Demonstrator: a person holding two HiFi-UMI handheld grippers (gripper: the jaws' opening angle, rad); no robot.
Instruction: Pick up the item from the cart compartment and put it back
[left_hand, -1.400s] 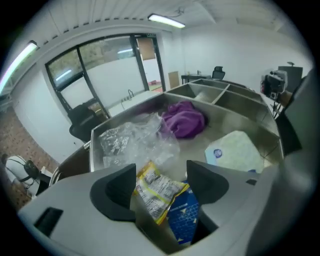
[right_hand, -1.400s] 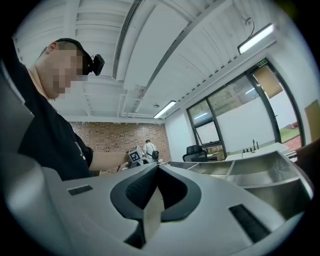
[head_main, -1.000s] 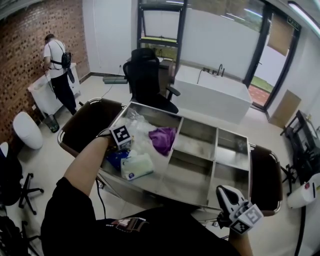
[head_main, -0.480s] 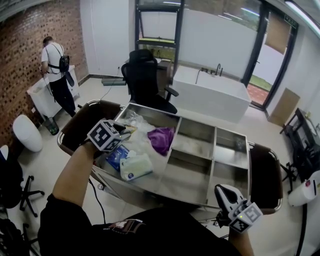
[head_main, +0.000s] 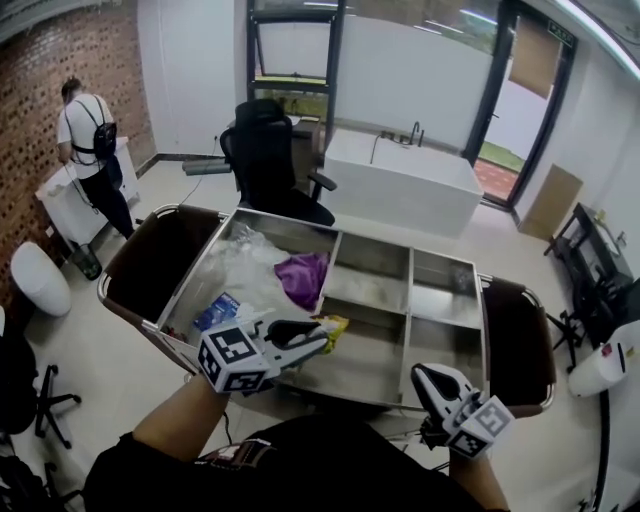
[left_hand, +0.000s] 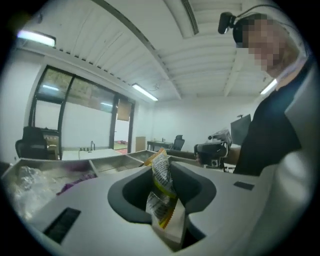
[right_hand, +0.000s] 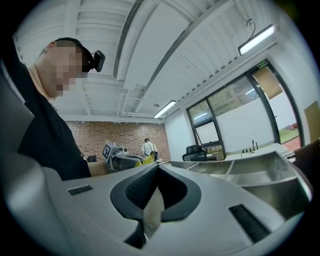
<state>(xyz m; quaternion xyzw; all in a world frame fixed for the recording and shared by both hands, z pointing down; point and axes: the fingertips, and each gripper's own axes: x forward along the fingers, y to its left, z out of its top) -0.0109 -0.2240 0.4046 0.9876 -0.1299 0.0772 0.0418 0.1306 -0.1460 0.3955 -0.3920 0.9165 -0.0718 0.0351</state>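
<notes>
The steel cart (head_main: 445, 345) fills the middle of the floor. It has one long bay at the left and smaller compartments to the right, split by upright walls. A brown side bag (head_main: 150, 262) hangs at its left end and another (head_main: 512, 340) at its right. The middle and right compartments lie bare, so there is open room there. The left bay is crowded.

Beyond the cart's far rim stand a white tub (head_main: 405, 185) and a black office chair (head_main: 262, 150), the chair close to the far-left corner. A person (head_main: 85, 135) stands well apart by the brick wall at the left.

In the left bay lie a crumpled clear plastic bag (head_main: 240, 265), a purple cloth (head_main: 303, 277) against the dividing wall, and a blue packet (head_main: 215, 310) near the front.

The left claw (head_main: 322, 335) is held above the cart's near side, by the wall between the left bay and the middle compartments. Its jaws are clamped on a yellow snack packet (head_main: 333, 322), lifted clear of the compartments. In the left gripper view the packet (left_hand: 162, 200) stands pinched between the pads, its top poking past the left claw's tips (left_hand: 162, 165).

The right claw (head_main: 428, 380) hangs near the cart's front-right corner. Its jaws are together on nothing (right_hand: 156, 167).
</notes>
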